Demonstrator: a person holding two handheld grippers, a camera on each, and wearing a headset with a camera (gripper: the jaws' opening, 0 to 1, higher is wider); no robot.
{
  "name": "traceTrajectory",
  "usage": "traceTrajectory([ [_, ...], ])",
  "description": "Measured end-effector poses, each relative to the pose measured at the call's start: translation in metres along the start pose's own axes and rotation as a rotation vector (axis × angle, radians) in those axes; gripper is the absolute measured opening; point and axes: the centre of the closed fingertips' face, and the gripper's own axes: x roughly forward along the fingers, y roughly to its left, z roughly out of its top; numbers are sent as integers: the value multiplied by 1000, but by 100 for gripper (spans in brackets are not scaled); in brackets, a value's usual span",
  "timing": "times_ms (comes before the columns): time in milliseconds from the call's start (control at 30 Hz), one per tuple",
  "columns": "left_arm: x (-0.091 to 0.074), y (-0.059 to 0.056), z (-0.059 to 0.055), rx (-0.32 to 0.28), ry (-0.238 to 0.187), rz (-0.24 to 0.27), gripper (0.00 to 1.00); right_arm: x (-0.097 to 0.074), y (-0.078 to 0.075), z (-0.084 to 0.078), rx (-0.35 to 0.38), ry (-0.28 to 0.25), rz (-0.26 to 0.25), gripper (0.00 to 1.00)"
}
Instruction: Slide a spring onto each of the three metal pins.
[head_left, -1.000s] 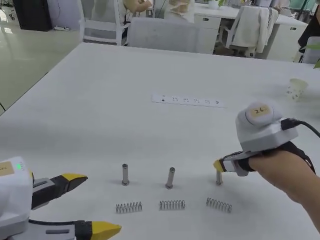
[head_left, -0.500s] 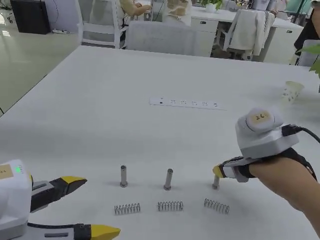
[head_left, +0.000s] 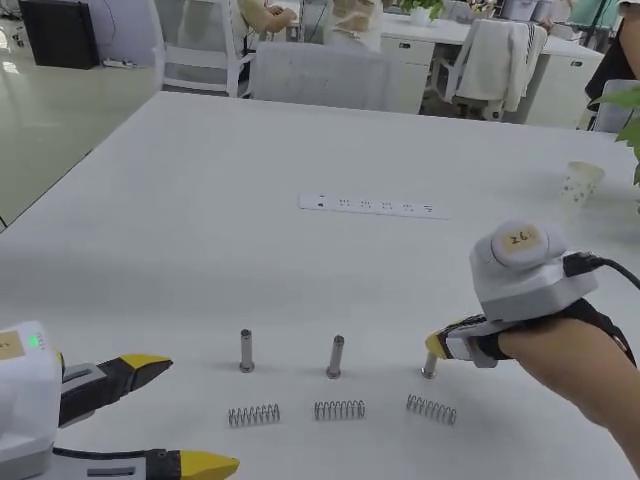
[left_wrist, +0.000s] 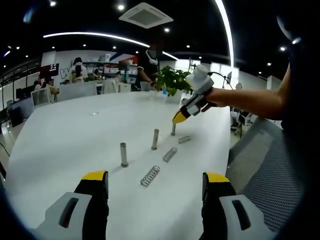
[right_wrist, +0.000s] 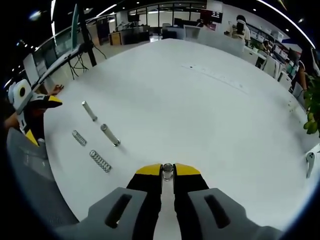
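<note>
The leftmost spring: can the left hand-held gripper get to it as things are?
Probably yes. The left hand-held gripper hangs open just left of the leftmost spring, with bare table between them. The right hand-held gripper is away at the right pin, shut on it.

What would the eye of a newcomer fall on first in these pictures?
First, three metal pins standing upright in a row on the white table, with three springs lying in a row just in front of them, one per pin. Next, the right claw closed around the rightmost pin, while the left claw hangs open at the near left, apart from everything.
</note>
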Motion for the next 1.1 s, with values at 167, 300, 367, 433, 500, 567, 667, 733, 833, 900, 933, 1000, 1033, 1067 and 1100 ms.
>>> traceTrajectory([
  [167,1,1,0,-3,-4,0,73,0,0,0,-18,3,0,6],
  [300,1,1,0,-3,-4,0,73,0,1,0,-31,2,1,6],
  [367,1,1,0,-3,-5,-1,73,-1,2,0,-35,0,4,6],
  [433,2,0,0,-3,-5,-3,73,-1,2,0,-39,-3,5,6],
  [500,3,0,0,-2,-3,-4,73,-1,2,0,-43,-6,8,6],
  [567,3,-1,0,-2,-3,-5,73,-1,2,1,-51,-10,10,9],
  [667,3,-1,0,-2,-2,-6,73,-2,1,1,-57,-8,6,8],
  [733,3,-1,0,-2,-3,-5,73,-2,3,1,-52,-11,12,8],
  [833,3,-1,0,-3,-3,-5,73,-2,2,1,-58,-11,10,9],
  [900,3,-1,0,-3,-3,-4,73,-2,3,1,-57,-12,12,9],
  [933,3,-1,0,-4,-4,-4,73,-2,3,1,-60,-13,13,9],
  [1000,3,-1,0,-4,-4,-5,73,-2,3,1,-64,-15,11,10],
  [1033,3,-1,-1,-4,-3,-5,73,-2,3,2,-66,-17,12,11],
  [1067,4,-1,-1,-4,-3,-5,73,-3,3,2,-66,-17,12,11],
  [1100,4,-1,-1,-4,-2,-5,73,-3,3,1,-68,-17,11,12],
])
